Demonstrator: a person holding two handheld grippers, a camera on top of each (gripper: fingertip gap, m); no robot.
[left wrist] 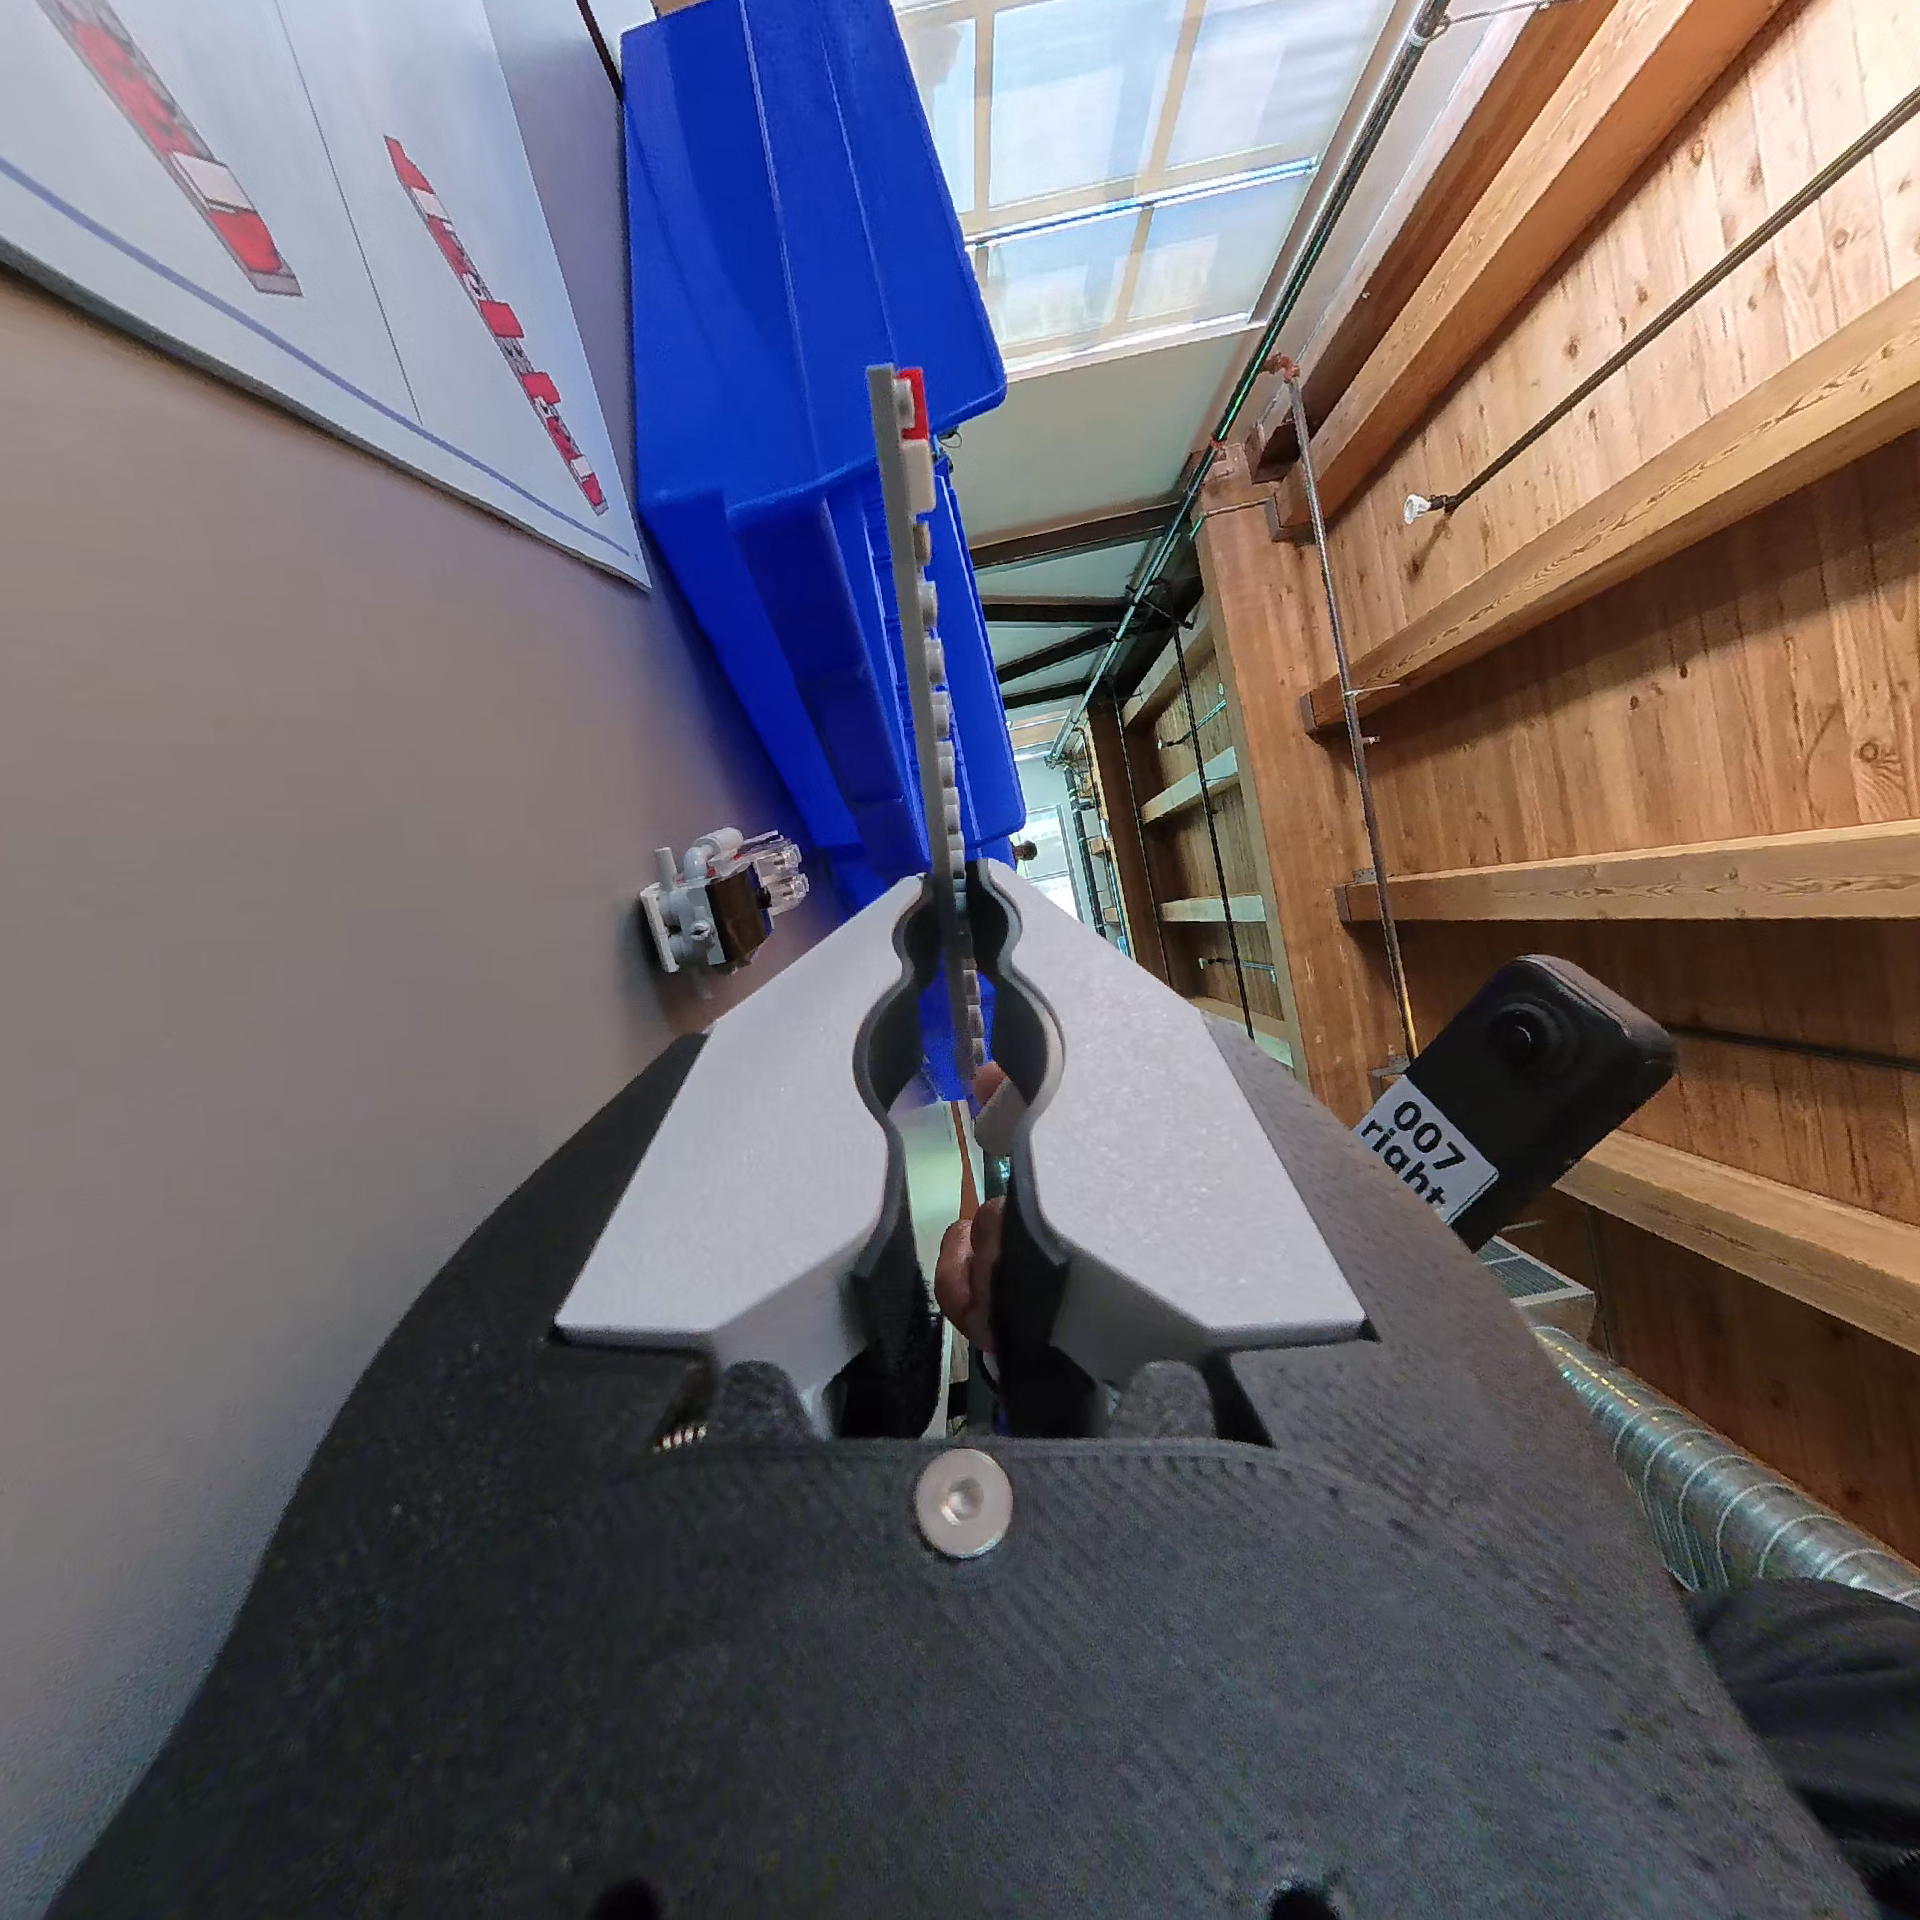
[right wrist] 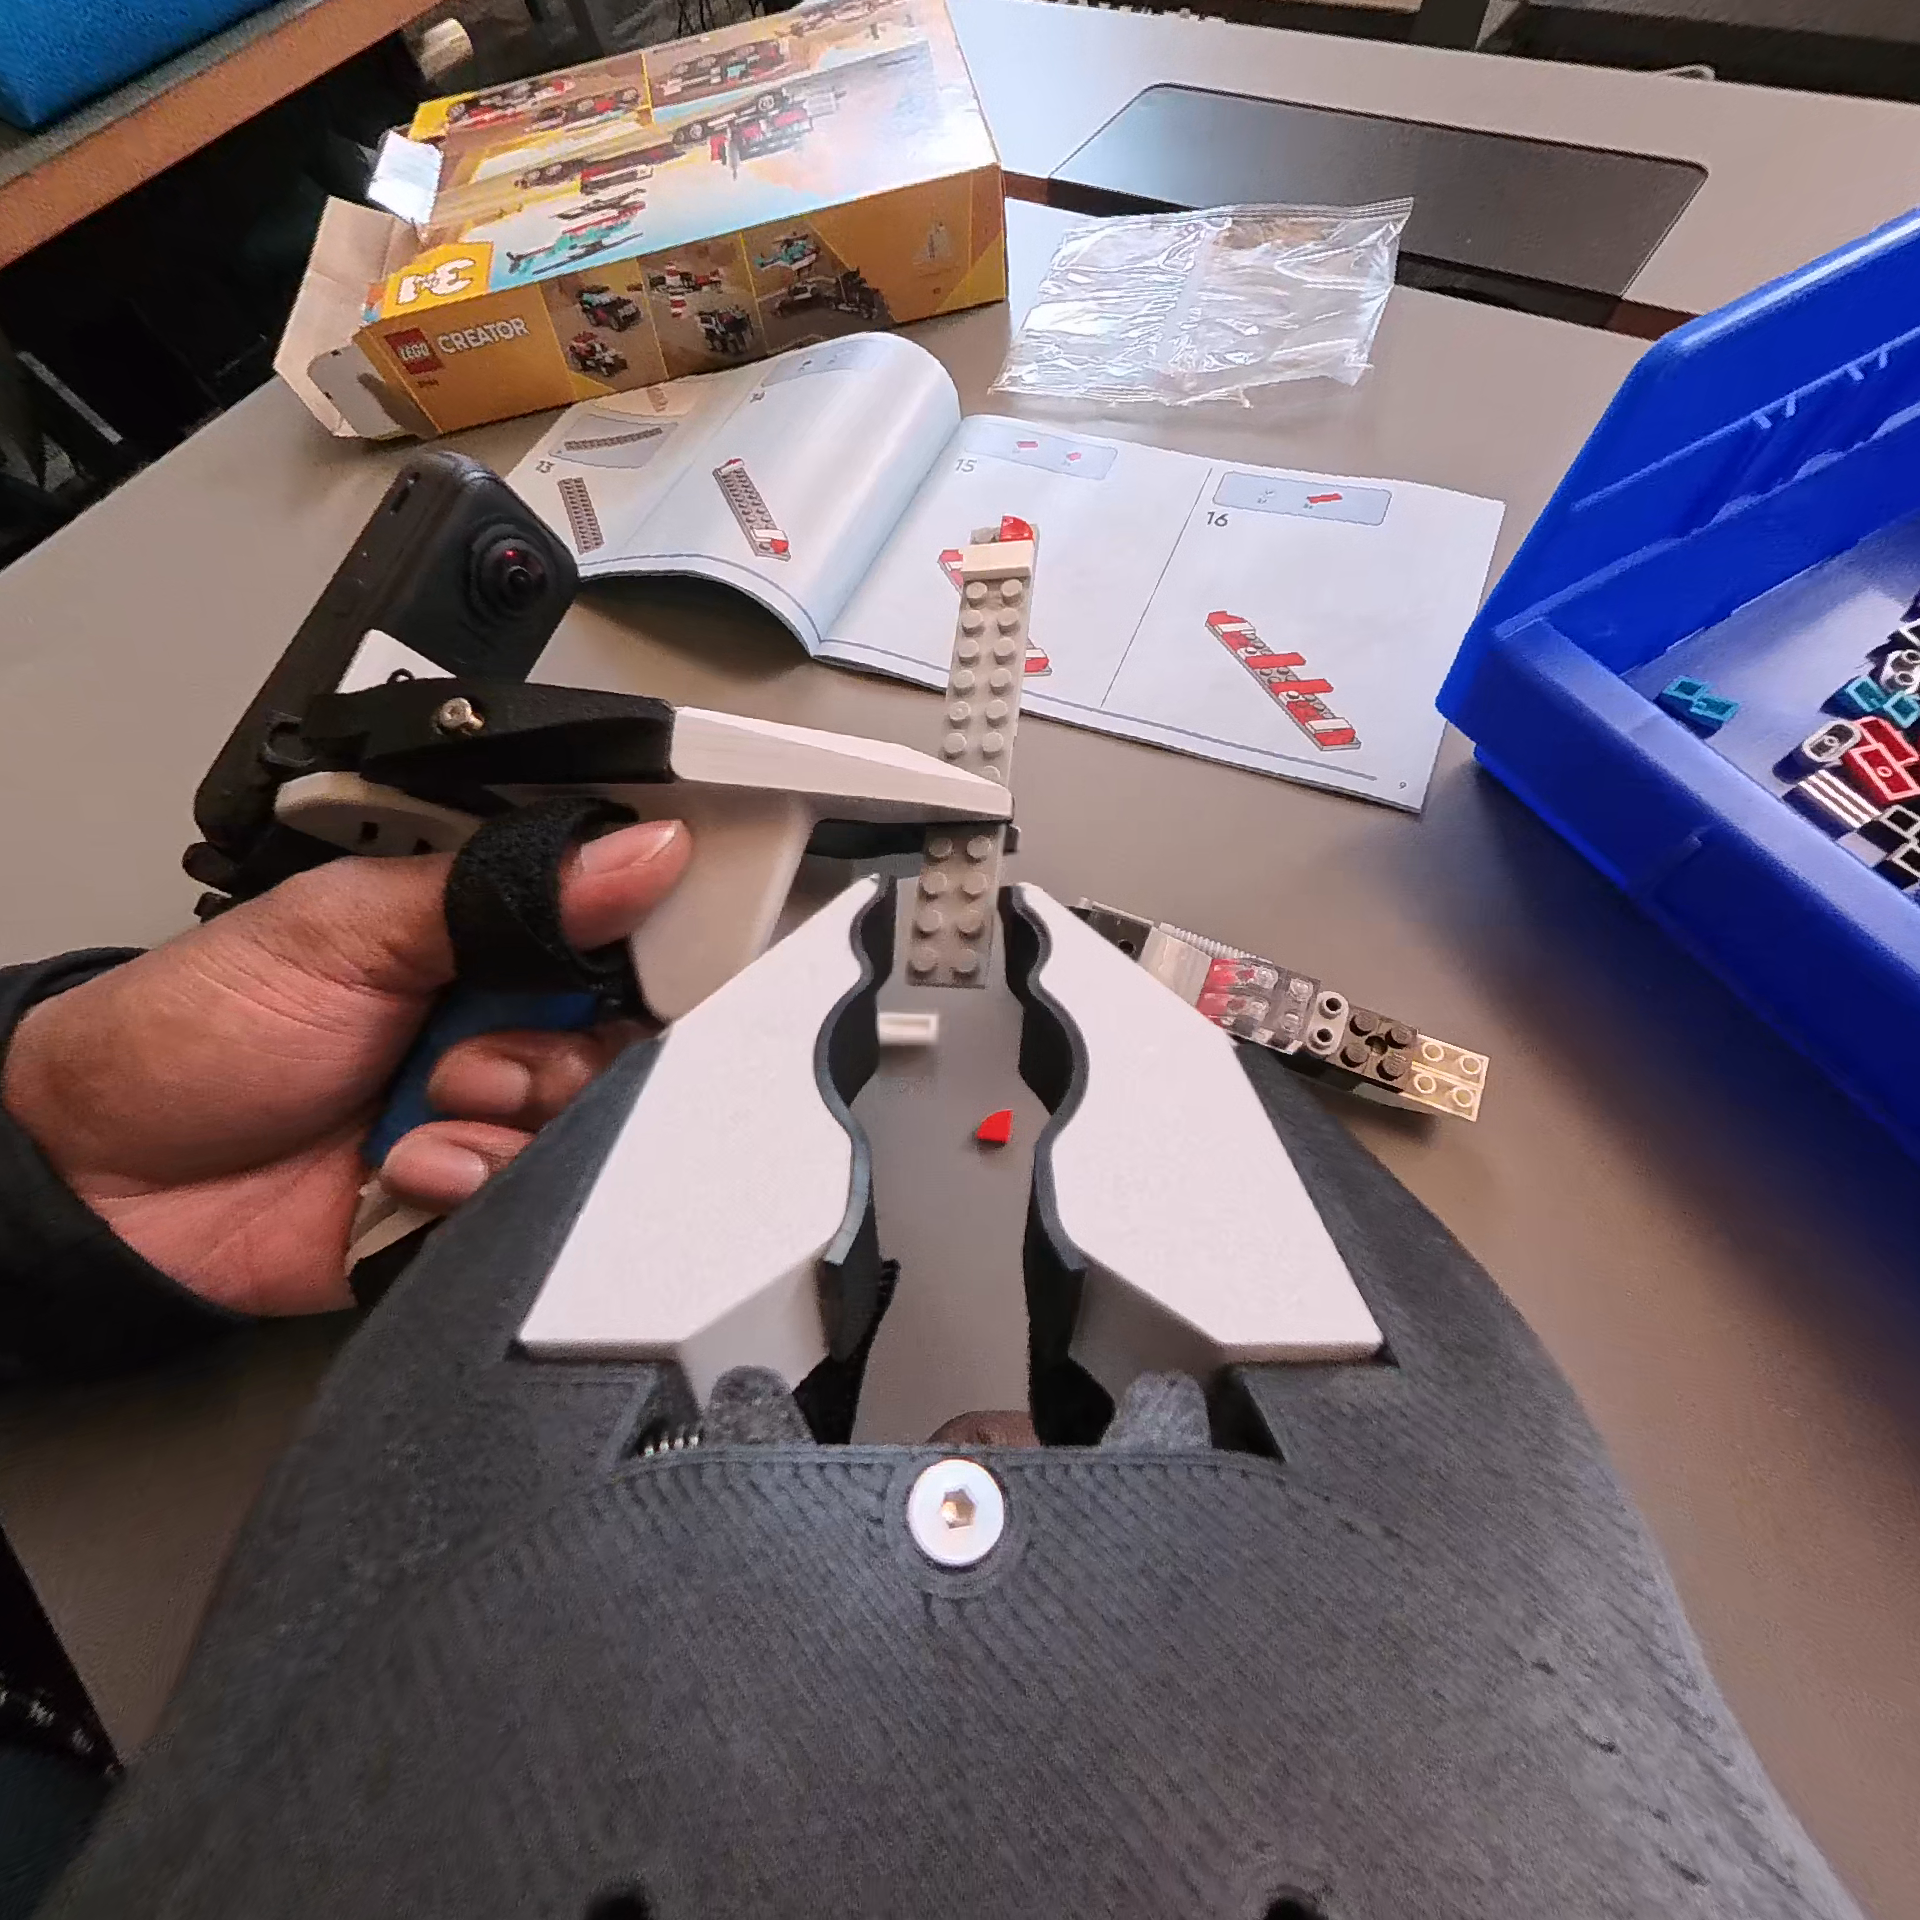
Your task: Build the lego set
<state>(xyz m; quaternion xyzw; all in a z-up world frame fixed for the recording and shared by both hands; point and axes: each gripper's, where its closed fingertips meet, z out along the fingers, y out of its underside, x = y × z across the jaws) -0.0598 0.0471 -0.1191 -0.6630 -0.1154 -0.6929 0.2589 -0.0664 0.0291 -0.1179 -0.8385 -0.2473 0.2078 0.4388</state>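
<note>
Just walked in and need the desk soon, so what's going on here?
A person is building a lego set with a pair of hand-held tongs. The left tongs are shut on a long grey plate, held up off the table with a white and a red piece at its far end. The right tongs are open and empty, just short of the plate's near end. On the table lie a small red piece, a white piece, a partly built assembly, the open instruction booklet and a blue parts bin.
</note>
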